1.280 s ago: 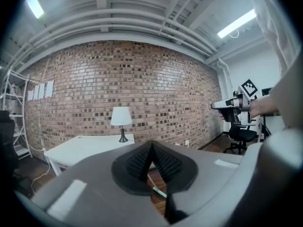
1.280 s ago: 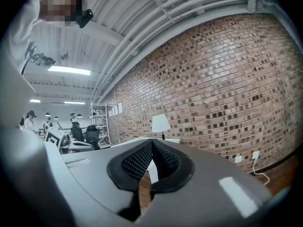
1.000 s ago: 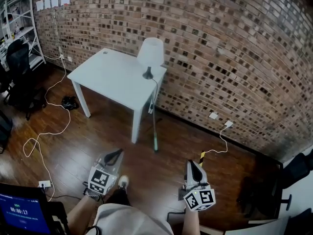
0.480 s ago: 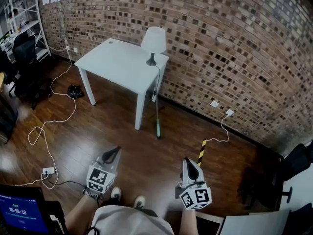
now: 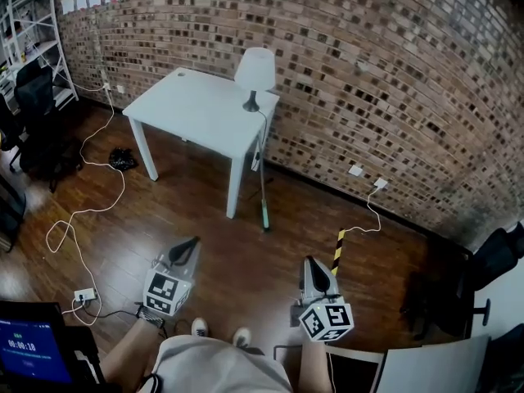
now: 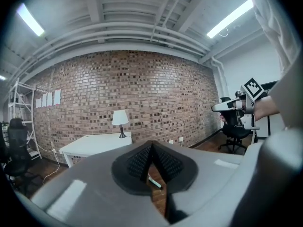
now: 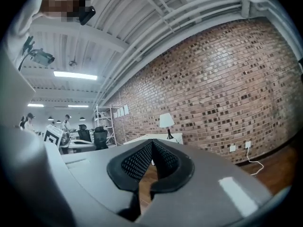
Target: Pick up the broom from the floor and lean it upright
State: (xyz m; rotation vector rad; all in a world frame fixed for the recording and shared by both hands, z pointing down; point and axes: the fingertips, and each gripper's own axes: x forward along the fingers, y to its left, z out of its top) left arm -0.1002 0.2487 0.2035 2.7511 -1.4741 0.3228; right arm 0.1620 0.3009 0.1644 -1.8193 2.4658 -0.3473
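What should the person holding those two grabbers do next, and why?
Probably carry the right gripper forward toward the broom beside the white table. Both it and the left gripper have their fingers shut on nothing, and a stretch of wooden floor separates them from the broom, so nothing can be grasped from here.
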